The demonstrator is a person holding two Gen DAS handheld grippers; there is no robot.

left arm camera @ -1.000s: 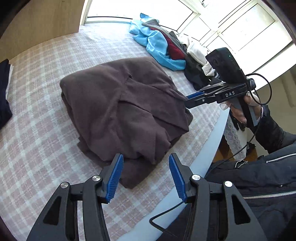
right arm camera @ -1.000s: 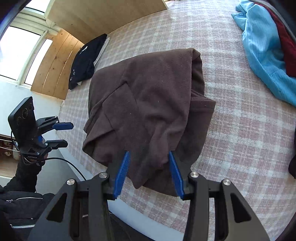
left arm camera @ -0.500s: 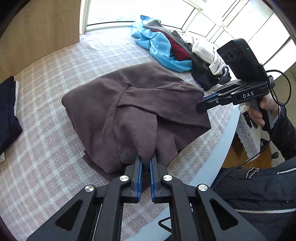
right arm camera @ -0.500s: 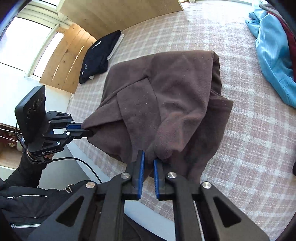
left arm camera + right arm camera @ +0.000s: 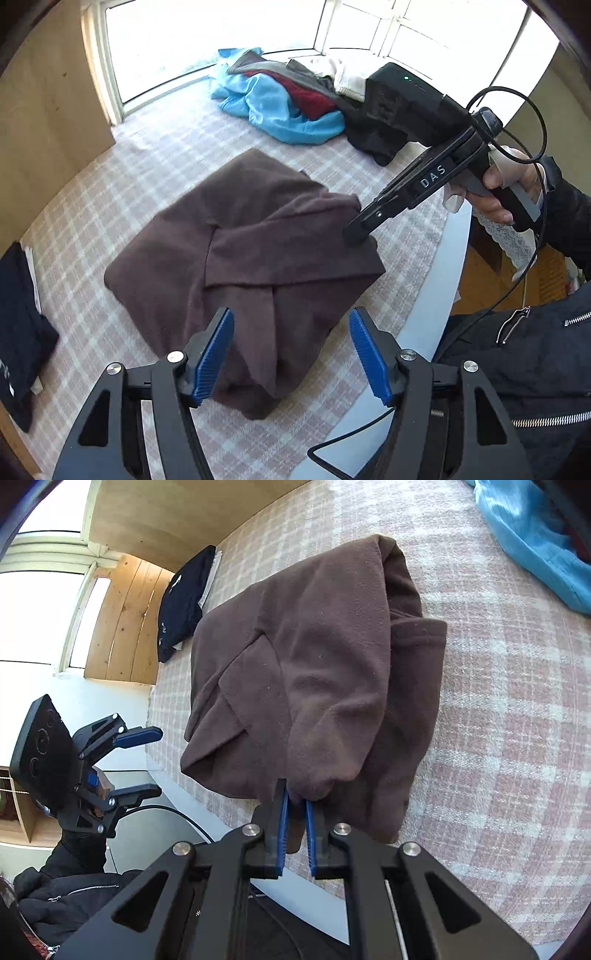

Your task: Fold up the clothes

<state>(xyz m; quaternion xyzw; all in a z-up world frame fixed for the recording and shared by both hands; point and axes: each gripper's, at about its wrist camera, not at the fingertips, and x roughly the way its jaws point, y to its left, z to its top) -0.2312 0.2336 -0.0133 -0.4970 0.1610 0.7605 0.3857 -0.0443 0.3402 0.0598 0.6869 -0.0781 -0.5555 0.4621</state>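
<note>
Brown fleece half-folded on the checked bed

The right tool (image 5: 294, 814) pinched the brown fleece (image 5: 258, 254) at its near corner; the left tool (image 5: 291, 354), its jaws opening, held nothing. Soft and floppy, the fleece was probably best gripped at folded edges.

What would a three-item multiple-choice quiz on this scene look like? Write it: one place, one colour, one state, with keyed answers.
1. Where is the dark folded garment? A on the brown garment; B apart, by the bed's wooden-walled edge; C in the pile.
2. Colour of the biggest garment in the clothes pile? A yellow; B green; C blue.
3. The right gripper is: A wide open; B shut on the brown garment; C out of view.

B: bedspread shows between them. C: bright blue fabric. B: pads pinch a fold.
</note>
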